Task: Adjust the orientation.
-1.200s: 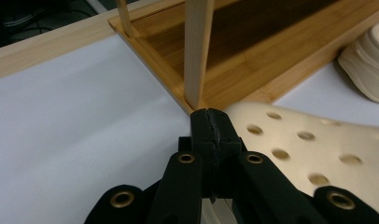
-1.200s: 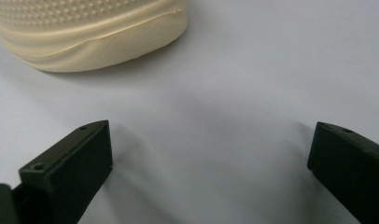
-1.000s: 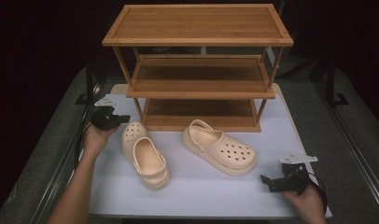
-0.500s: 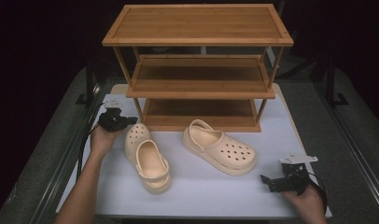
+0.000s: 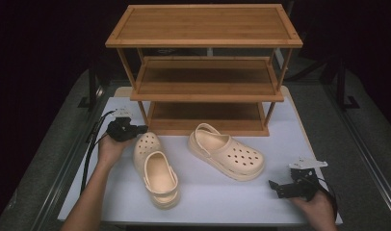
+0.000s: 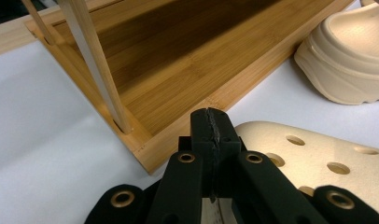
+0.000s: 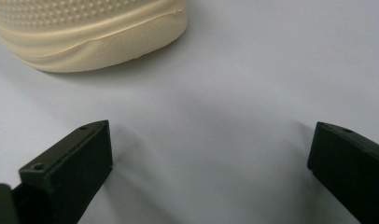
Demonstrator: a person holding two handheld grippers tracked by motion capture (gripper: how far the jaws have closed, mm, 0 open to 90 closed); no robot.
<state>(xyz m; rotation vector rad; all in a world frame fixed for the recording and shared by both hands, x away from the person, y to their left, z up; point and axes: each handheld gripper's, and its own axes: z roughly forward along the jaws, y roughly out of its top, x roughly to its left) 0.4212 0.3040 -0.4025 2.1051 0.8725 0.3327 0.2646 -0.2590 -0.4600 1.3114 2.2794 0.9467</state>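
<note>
Two cream clogs lie on the white table top in front of a three-tier bamboo shoe rack [image 5: 205, 86]. The left clog [image 5: 155, 168] points toe-first toward the rack; the right clog [image 5: 227, 151] lies slanted, toe to the right. My left gripper [image 5: 141, 128] is shut with nothing in it, hovering at the left clog's toe [image 6: 313, 163], close to the rack's bottom shelf [image 6: 178, 88]. My right gripper [image 5: 273, 185] rests near the table's front right, jaws wide open and empty, pointing at the right clog's toe [image 7: 89, 32].
The white table top [image 5: 208, 192] has bare room in front of the clogs. Its edges drop to dark grey flooring and metal rails at both sides. Black cables trail from the left gripper along the table's left edge.
My left hand has moved right along the table, bringing the shut gripper from the left edge to the left clog's toe. The right hand and both clogs stayed still.
</note>
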